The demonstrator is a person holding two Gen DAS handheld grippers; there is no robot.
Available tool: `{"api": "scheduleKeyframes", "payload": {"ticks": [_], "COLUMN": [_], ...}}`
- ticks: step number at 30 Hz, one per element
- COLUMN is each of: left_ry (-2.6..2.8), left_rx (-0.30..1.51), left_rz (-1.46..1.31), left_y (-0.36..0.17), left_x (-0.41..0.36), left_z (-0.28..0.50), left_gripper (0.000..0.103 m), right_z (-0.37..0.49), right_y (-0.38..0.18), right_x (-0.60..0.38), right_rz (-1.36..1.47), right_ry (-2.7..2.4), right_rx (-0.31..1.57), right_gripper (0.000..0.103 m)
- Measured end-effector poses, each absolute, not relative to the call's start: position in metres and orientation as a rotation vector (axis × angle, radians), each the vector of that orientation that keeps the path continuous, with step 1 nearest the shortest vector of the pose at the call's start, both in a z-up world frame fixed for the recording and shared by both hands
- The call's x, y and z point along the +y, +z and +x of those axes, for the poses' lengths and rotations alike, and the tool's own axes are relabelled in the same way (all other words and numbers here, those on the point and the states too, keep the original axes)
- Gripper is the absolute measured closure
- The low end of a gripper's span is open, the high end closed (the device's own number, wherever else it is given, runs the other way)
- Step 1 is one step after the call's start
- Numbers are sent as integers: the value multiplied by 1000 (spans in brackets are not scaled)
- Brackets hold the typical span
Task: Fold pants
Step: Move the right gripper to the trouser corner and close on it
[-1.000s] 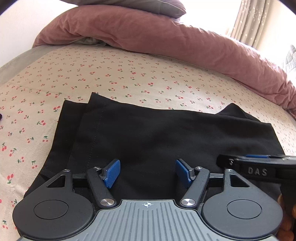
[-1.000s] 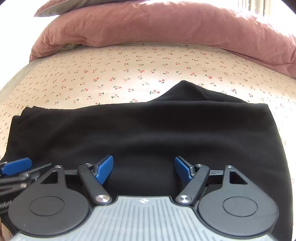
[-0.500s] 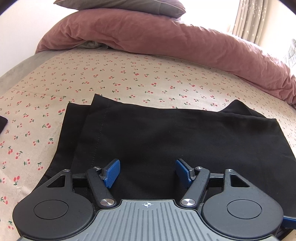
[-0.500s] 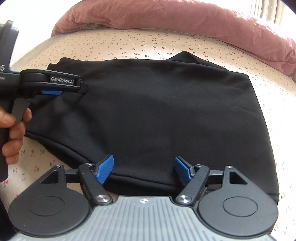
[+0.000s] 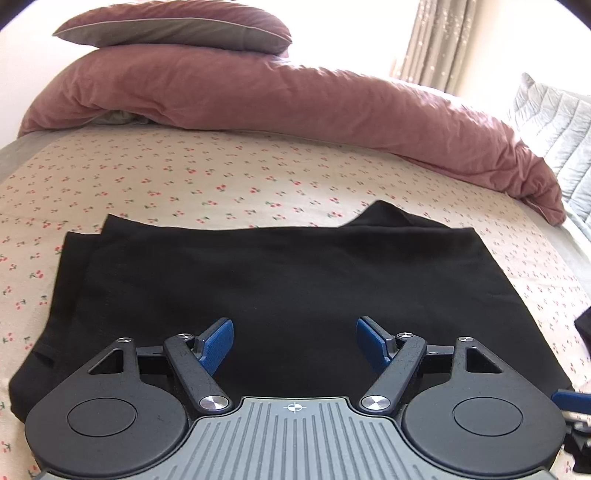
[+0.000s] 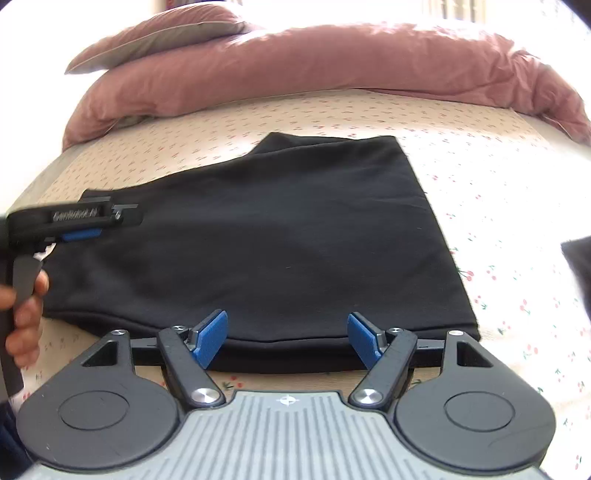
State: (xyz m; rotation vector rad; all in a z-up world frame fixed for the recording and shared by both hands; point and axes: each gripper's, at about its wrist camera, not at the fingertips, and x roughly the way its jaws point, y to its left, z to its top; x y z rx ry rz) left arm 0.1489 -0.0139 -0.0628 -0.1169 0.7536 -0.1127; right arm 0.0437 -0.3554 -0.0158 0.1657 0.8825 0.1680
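Black pants [image 5: 288, 288] lie folded into a flat rectangle on the cherry-print bed sheet [image 5: 221, 177]; they also show in the right wrist view [image 6: 266, 236]. My left gripper [image 5: 294, 343] is open and empty, hovering above the near part of the pants. It also shows at the left of the right wrist view [image 6: 79, 234], over the pants' left end. My right gripper [image 6: 287, 341] is open and empty, its blue pads astride the pants' near folded edge. One of its blue pads shows at the right edge of the left wrist view [image 5: 576, 398].
A pink duvet [image 5: 295, 96] is heaped along the far side of the bed with a pillow [image 5: 177, 26] on top. A grey quilted cushion [image 5: 554, 118] and curtains stand at the far right. Another dark cloth [image 6: 578, 269] lies at the right edge.
Both grippers have pulled back and tilted up from the pants, staying open. The right wrist view has shifted right, so the pants' right end and near edge now show in full.
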Motion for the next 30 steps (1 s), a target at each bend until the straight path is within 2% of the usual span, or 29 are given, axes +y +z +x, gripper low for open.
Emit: {"api": "scheduleKeyframes", "payload": {"ticks": [7,14,22,30], "left_ry": [-181,-185,-197,-198], "left_rx": [750,730,739,745], "left_rz": [-39,151,143,135], "left_y": [-75,-92,-92,-93], "left_x": [-54,-80,-77,-76], "left_z": [145,129,127,130], "left_gripper": [28,26,25,25], "right_z": [45,53,55,57], "right_y": [-22,-40,-54,-58], "right_x": [-414,-437,-448,-466], "right_rz": [418,447,606,698], "right_ry": [50,-49,-22,-64], "right_rx": [854,861,825,761], "right_gripper": [35,35,34,39]}}
